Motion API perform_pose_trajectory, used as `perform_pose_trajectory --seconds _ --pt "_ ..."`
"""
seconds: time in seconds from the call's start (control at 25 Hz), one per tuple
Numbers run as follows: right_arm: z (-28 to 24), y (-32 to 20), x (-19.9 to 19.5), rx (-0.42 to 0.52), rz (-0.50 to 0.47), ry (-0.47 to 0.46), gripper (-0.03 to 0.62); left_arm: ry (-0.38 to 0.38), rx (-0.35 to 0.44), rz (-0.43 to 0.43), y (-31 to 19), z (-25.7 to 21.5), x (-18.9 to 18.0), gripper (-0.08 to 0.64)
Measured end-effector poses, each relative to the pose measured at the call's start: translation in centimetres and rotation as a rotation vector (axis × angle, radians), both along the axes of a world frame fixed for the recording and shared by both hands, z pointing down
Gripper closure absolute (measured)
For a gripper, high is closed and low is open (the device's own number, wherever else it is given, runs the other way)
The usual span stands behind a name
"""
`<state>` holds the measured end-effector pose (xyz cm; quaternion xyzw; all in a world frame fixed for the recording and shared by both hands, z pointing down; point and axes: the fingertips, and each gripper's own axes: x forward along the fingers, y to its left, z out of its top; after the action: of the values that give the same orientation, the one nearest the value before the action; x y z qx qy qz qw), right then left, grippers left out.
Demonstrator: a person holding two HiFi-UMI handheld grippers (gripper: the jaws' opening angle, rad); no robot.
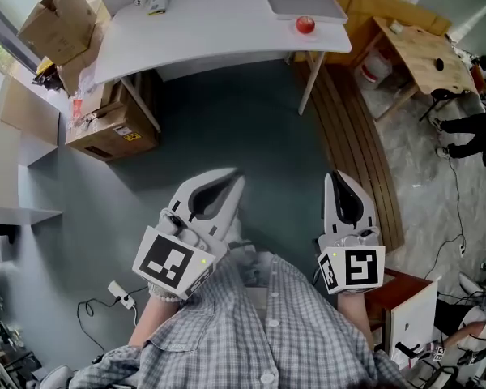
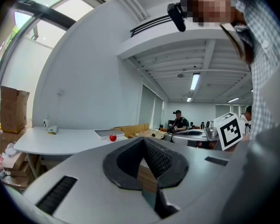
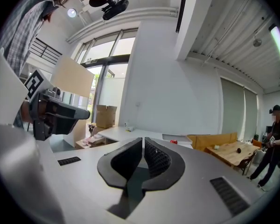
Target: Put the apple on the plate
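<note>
Left gripper [image 1: 238, 179], right gripper [image 1: 334, 175] closed; one apple [image 1: 305, 24], one plate [image 1: 300, 2].

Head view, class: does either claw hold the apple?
No: the apple sits on the white table, well away from the left claw and the right claw, both shut on nothing.

Open-plan office: white desk [image 1: 211, 19], cardboard boxes [image 1: 61, 23], wooden table [image 1: 421, 51], ceiling strip lights [image 2: 194, 81], large windows [image 2: 35, 31].
</note>
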<state>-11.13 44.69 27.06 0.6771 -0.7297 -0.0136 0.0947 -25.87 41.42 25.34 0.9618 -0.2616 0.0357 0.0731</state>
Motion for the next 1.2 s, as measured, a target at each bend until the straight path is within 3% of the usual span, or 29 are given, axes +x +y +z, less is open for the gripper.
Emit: perform_pose_trajectory --seconds 0.6,1.2 --pt "-0.7 -9.6 -3.3 -0.005 -0.017 0.013 0.561 0.021 -0.007 0.008 -10.5 -0.2 -2.3 0.551" --pt "-1.6 -16.6 -5.3 0.023 -0.004 -0.013 0.561 0.033 0.014 0.070 -18.6 0.1 -3.1 0.551"
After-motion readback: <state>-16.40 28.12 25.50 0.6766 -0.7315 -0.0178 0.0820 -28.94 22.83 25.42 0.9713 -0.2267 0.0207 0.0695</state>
